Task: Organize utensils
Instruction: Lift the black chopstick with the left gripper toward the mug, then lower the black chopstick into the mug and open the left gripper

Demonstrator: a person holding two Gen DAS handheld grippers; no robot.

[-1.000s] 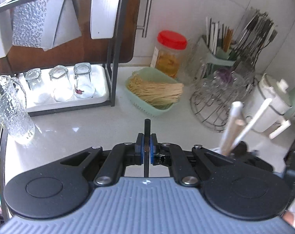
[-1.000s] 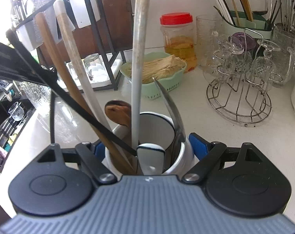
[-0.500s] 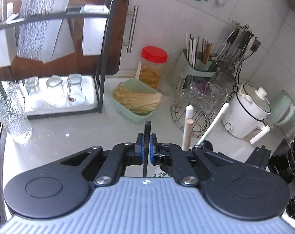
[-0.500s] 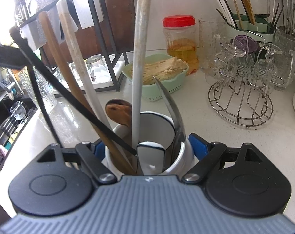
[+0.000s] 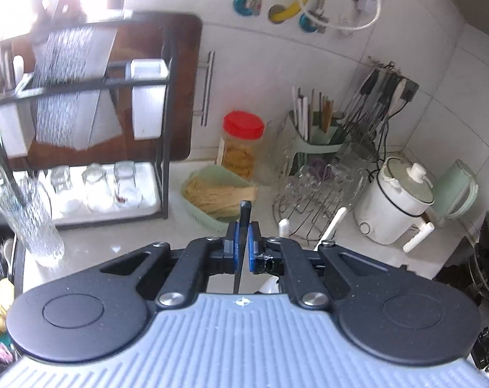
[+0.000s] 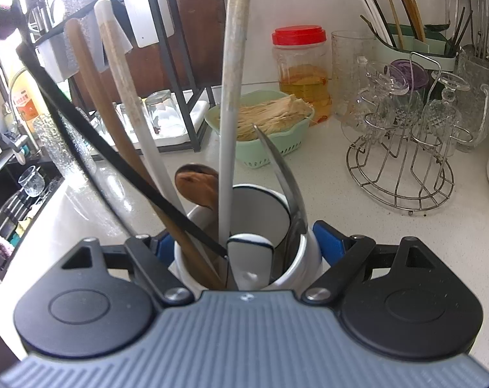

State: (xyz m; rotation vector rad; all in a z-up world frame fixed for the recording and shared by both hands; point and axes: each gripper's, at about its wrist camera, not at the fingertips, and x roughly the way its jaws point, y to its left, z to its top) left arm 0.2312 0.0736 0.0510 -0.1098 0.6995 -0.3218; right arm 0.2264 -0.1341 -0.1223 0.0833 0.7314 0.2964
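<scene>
The pale desk (image 6: 390,252) is carrying everything here. At its back left, a black rack (image 5: 162,148) is standing over a white tray with 3 upturned glasses (image 5: 95,187). A wire glass stand (image 6: 403,174) is sitting to the right, with a green utensil caddy (image 6: 416,48) behind it and a red-lidded jar (image 6: 301,71) beside a green basket (image 6: 277,142) of pale sticks.

Near the front, a white cup (image 6: 270,223) is standing upright on the desk, holding several utensils: 1 grey handle (image 6: 230,103) rising almost straight up, 2 wooden handles (image 6: 115,74) leaning left, a wooden spoon (image 6: 196,184) bowl-up and a curved metal blade (image 6: 283,174) against the right wall.

The right claw (image 6: 246,245) is gripping that cup, its blue pads (image 6: 325,242) pressing on both sides of the wall.

The left claw (image 5: 243,245) is closing tightly on a thin black utensil (image 5: 243,226), clamped upright between its blue pads. In the right wrist view, the same black utensil (image 6: 115,152) is slanting from upper left down into the cup, its lower end inside the rim among the other handles.
</scene>
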